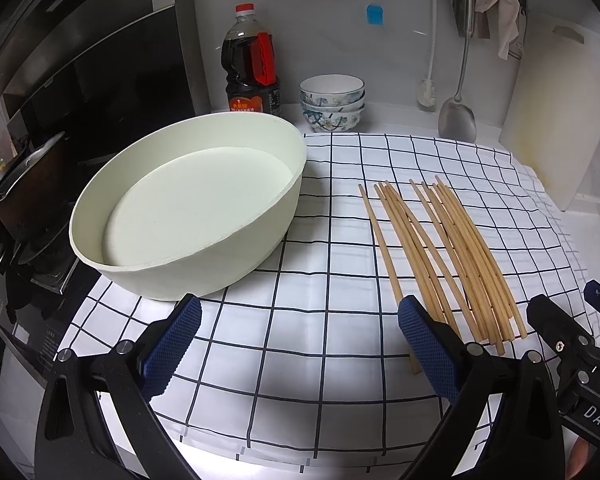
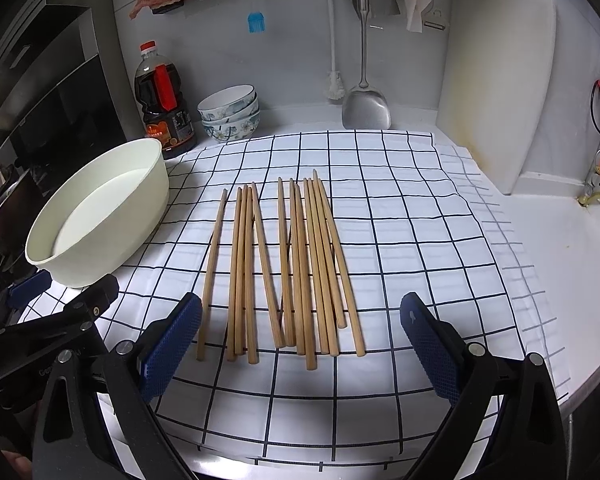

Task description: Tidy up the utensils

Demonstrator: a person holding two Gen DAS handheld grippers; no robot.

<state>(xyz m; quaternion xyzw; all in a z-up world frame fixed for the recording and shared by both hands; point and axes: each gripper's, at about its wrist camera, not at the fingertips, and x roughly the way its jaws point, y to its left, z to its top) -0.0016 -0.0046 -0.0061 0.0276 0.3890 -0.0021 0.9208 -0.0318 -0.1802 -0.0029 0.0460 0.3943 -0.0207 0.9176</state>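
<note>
Several wooden chopsticks (image 2: 296, 272) lie side by side on a white checked cloth (image 2: 400, 240), also seen in the left wrist view (image 1: 444, 256). A large empty cream basin (image 1: 188, 208) stands on the cloth's left part and shows in the right wrist view too (image 2: 100, 216). My left gripper (image 1: 300, 344) is open and empty, low over the cloth between basin and chopsticks. My right gripper (image 2: 300, 344) is open and empty, just in front of the near ends of the chopsticks.
A soy sauce bottle (image 1: 252, 64) and stacked patterned bowls (image 1: 332, 100) stand at the back wall. A metal spatula (image 2: 366, 108) and a brush hang there. A white cutting board (image 2: 496, 80) leans at the right. A stove with a pan (image 1: 16, 196) is at the left.
</note>
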